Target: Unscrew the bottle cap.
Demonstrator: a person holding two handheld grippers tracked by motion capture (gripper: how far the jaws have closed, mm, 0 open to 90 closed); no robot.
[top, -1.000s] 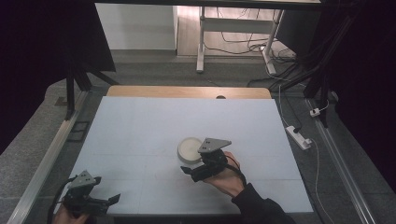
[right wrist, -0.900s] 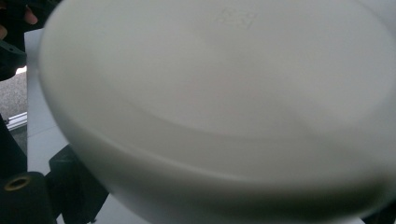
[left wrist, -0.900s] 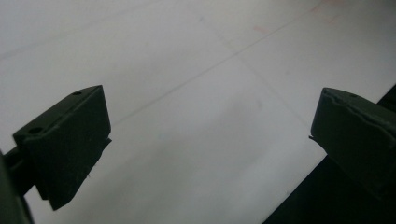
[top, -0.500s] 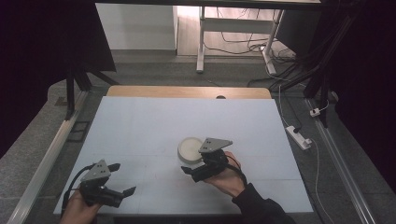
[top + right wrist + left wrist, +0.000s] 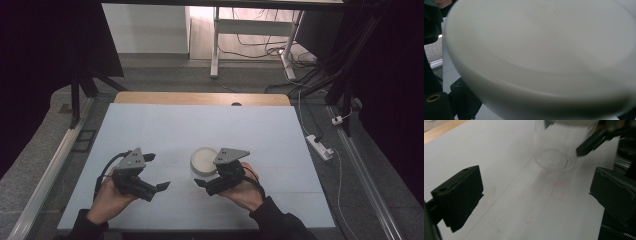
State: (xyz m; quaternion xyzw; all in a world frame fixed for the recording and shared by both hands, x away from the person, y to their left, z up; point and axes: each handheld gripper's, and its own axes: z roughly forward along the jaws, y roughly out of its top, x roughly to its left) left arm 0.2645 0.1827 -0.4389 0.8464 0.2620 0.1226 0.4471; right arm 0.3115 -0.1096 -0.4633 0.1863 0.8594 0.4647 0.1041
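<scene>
High view: right tool [image 5: 201, 185] beside white-lidded jar [image 5: 204, 159].

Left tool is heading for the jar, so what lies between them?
Nothing: bare white table between left tool and jar in the high view.

The high view looks forward and down from above the person's side onto the whole bench [image 5: 150, 130], with floor and a desk frame beyond its far edge. The left gripper view sits low over the bench [image 5: 506, 202], facing between its own jaws toward the clear jar [image 5: 554, 157], which the high view shows from above as a white lid [image 5: 205, 159]. The right gripper view is pressed so near that lid [image 5: 544, 55] that it blurs.
</scene>
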